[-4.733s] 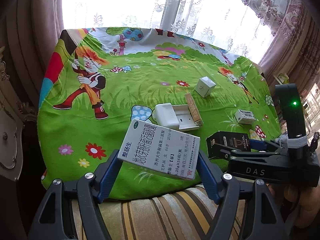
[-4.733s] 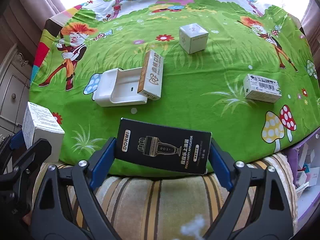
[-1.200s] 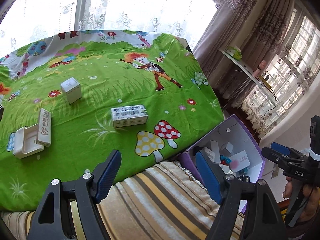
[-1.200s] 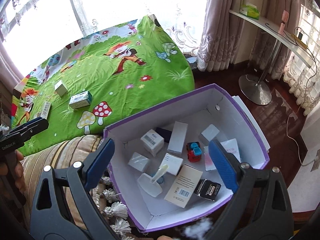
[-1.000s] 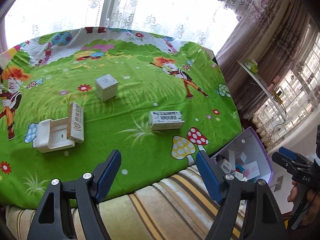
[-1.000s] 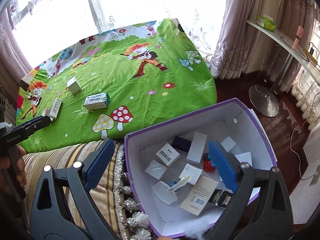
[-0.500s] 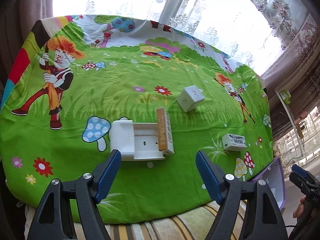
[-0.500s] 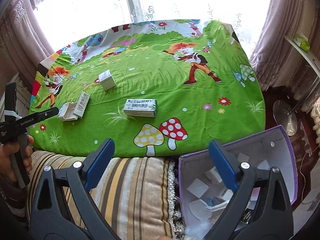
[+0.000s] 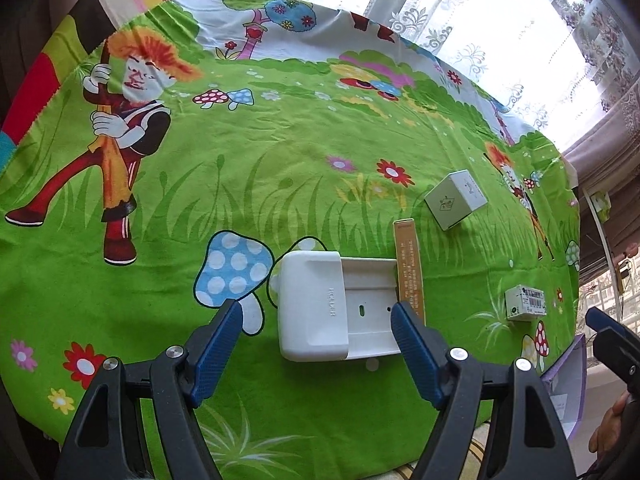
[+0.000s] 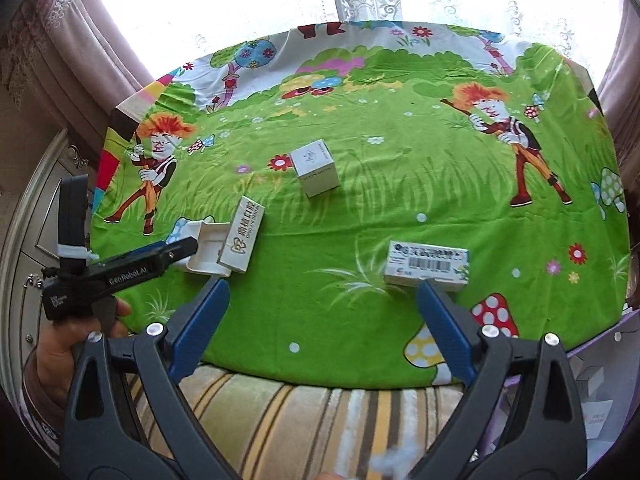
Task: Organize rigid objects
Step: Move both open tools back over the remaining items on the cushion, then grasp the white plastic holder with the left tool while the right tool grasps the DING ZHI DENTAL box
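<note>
I have both sets of tongs spread wide and empty: the left gripper (image 9: 316, 340) hangs over the white plastic holder (image 9: 320, 306), its blue pads either side of it but not touching, and the right gripper (image 10: 322, 322) sits just short of the barcoded box (image 10: 426, 265) near the front edge of the green cartoon cloth (image 10: 400, 200). The narrow tan box (image 9: 410, 270) lies propped on the holder's right rim, and I judge that to be the main hazard: if I close on the holder, the right pad may catch the tan box as well, tip it off or give me a skewed hold. The holder also looks smooth, so it could slip out during a lift. The white cube box (image 10: 316, 168) sits well apart, farther back. The purple bin (image 10: 600, 380) shows only at the right edge, below the table, so a loose grip could drop something on the way across.
</note>
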### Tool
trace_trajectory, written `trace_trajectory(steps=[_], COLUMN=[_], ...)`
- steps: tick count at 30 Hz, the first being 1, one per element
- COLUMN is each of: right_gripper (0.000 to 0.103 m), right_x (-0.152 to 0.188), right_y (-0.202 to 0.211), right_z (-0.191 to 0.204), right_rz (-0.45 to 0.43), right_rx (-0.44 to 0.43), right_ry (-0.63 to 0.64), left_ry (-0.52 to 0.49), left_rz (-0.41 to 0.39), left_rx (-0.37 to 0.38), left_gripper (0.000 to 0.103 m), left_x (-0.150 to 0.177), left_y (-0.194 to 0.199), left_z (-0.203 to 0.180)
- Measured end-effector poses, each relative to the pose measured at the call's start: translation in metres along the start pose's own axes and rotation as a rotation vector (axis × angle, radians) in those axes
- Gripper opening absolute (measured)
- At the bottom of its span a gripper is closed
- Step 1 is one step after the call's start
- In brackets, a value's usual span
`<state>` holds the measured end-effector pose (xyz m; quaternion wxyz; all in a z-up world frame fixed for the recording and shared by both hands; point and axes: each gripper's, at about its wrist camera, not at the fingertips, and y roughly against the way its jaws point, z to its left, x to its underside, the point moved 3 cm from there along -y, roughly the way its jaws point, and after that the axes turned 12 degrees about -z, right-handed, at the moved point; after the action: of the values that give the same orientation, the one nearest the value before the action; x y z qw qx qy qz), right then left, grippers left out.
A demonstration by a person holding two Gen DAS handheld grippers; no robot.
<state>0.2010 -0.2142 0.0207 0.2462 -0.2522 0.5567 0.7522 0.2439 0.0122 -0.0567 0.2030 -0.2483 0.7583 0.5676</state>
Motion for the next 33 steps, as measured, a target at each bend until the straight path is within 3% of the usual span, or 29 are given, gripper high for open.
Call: trace_trajectory(steps=[8, 11, 20, 33], right_gripper=[0.096, 0.096, 0.094, 0.089], right_x=[-0.007, -0.005, 0.011, 0.013], right_y=[-0.057, -0.076, -0.121, -0.127], right_z=[0.029, 0.04, 0.051, 0.072], right_rz=[0.074, 0.094, 0.159, 0.135], right_rx=[-0.046, -0.061, -0.064, 0.002], right_ry=[-0.098, -0.104, -0.119, 0.004], left_ry=[-0.094, -0.132, -0.144, -0.089], left_rz=[0.005, 0.0, -0.012, -0.054], left_rx=[-0.025, -0.041, -0.046, -0.163], left_gripper=[0.054, 0.039, 0.038, 0.038], left_x=[0.007, 0.008, 0.011, 0.016], left_y=[-0.012, -0.012, -0.01, 0.016], left_z=[-0.001, -0.003, -0.001, 0.029])
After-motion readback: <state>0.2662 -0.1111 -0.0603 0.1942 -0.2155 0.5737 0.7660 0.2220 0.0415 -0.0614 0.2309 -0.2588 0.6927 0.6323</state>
